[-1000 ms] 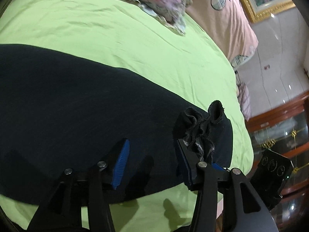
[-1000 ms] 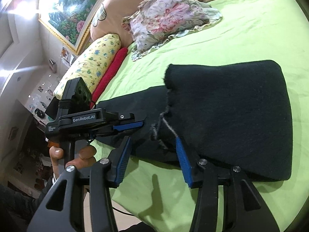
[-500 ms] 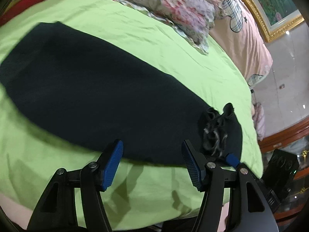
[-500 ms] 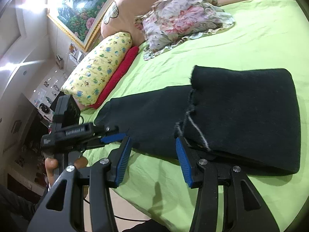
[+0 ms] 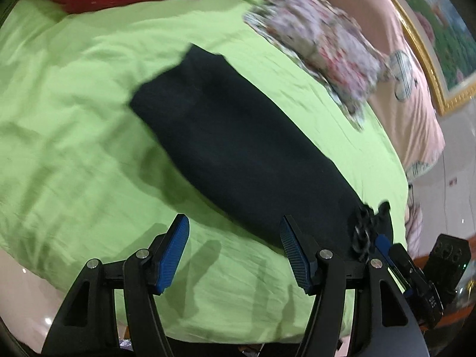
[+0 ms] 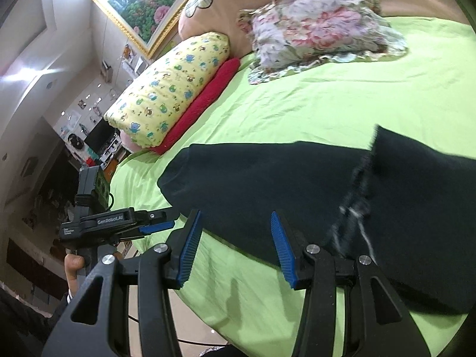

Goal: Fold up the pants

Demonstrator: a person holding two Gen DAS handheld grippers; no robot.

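On the green bed sheet (image 5: 74, 148) the black pants (image 5: 238, 148) are laid flat near the front edge, apparently folded lengthwise into one long strip, with one end doubled over on top in the right wrist view. Left tool (image 5: 235, 253) is seen with jaws apart, nothing between them, over bare sheet just beside the pants' near edge. Right tool (image 6: 235, 250) is likewise held apart and empty, at the near edge of the fabric. Judged: first cross fold is done; frayed hem edge (image 6: 354, 208) is left untidy. At least one more fold is probably needed, so the free end must be grasped next. Floral pillow (image 6: 321, 26) is well apart.
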